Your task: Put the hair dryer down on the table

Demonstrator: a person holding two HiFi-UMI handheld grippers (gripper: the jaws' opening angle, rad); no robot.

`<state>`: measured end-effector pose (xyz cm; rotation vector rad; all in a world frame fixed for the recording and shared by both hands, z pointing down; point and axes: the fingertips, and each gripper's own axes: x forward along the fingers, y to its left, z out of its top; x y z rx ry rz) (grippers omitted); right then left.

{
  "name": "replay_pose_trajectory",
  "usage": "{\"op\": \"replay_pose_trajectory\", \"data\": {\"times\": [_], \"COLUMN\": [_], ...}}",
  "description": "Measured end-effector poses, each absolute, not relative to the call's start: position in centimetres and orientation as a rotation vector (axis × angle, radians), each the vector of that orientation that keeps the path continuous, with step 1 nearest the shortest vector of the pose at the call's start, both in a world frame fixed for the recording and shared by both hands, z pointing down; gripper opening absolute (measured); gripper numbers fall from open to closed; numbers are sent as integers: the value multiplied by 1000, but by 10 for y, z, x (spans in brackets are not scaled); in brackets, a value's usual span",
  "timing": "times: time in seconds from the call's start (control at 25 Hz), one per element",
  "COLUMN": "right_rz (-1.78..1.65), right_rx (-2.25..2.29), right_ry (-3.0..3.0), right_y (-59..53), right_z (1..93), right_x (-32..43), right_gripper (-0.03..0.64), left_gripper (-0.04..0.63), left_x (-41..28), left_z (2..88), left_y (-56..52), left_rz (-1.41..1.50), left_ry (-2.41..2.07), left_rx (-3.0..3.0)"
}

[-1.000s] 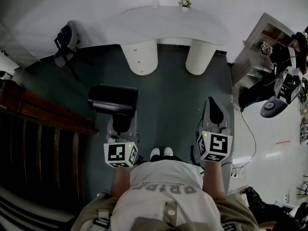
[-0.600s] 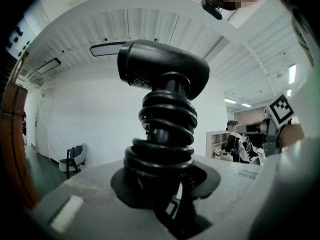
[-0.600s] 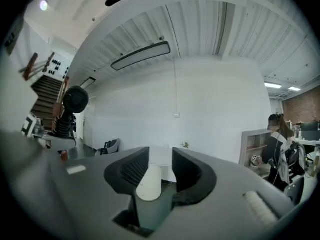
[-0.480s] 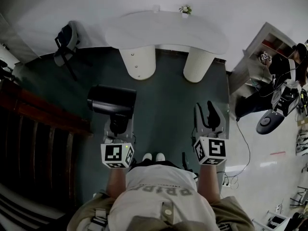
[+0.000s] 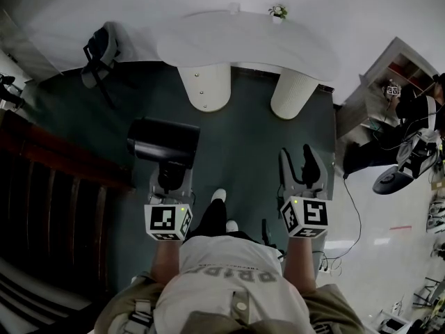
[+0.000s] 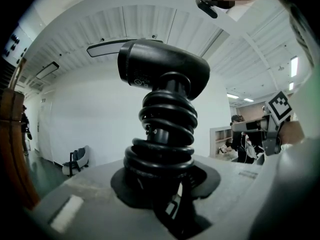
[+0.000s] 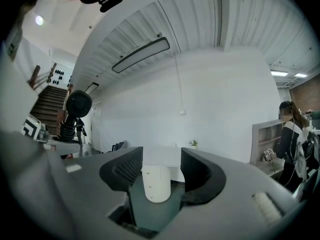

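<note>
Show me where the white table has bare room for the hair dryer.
The white table is bare from its left end across the middle and along the front edge. Only the back edge is taken, by a small potted plant and a small white object.

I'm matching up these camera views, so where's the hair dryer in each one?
Head view: hair dryer left of centre, in the left gripper.
Left gripper view: centre, large.
Right gripper view: far left, small.
Shared landmark: white shelf unit, at right in all three.

Black hair dryer (image 5: pixel 163 141) in the left tongs (image 5: pixel 172 178), right tongs (image 5: pixel 302 169) just opening and empty, white table (image 5: pixel 243 40) ahead
</note>
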<state>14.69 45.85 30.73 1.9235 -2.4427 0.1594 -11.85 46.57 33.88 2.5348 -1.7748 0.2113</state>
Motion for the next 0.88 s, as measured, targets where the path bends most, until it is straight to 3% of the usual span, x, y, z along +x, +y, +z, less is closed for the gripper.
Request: {"op": "replay_pose_trajectory", "data": {"times": [0.88], "right_rz": [151], "right_rx": [2048], "right_ry": [-2349], "right_y": [322], "right_z": [298], "right_x": [122], "right_gripper": [230], "left_gripper": [140], "left_x": [-152], "left_z": [333], "left_y": [300], "left_rz": [165], "left_ry": [-1663], "left_rx": [2616]}}
